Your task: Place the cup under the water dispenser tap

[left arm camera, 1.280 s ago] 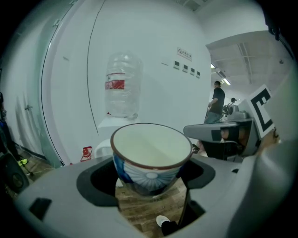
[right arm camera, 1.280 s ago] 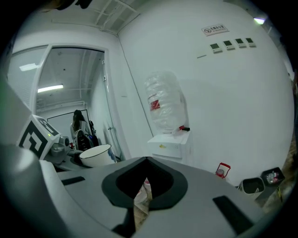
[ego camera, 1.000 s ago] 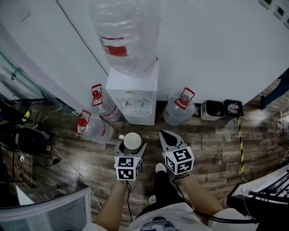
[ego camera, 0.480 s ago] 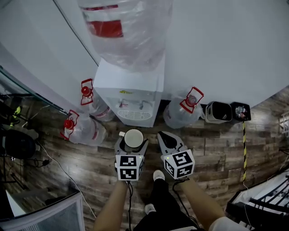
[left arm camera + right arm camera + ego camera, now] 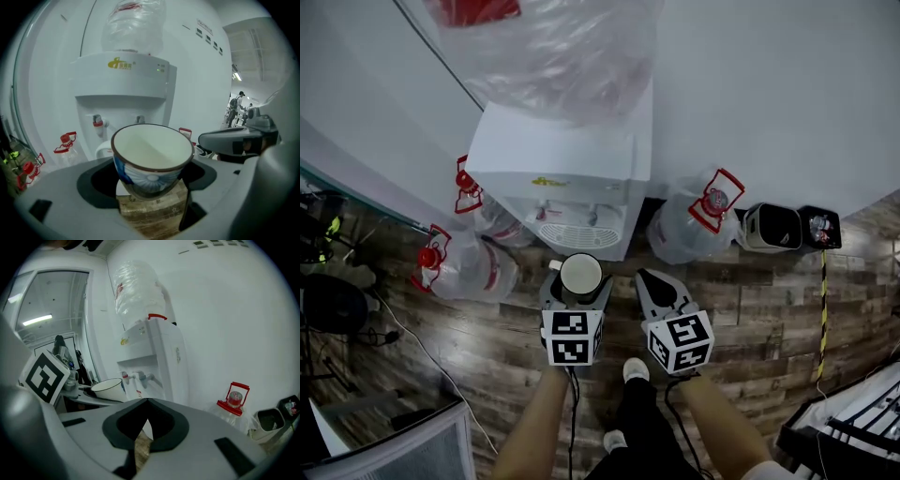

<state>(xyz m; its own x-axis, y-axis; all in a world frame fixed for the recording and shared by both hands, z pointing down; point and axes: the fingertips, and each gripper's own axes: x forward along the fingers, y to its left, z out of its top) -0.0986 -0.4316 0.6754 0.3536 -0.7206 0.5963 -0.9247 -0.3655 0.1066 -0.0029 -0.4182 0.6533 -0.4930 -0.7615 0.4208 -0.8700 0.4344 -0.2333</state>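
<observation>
cup (image 5: 580,273) nearer water dispenser (image 5: 567,169), left gripper (image 5: 578,285) still clamped

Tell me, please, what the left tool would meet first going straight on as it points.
Probably the white water dispenser, near its tap recess: the left tool, holding the blue-patterned ceramic cup, faces it with nothing between.

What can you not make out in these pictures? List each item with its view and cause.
Drip tray: left gripper view, mostly hidden behind the cup.
Bottle top: head view, cut by the upper edge.
Bin contents: head view, too small.
Dispenser logo: left gripper view, too blurred to read.
</observation>
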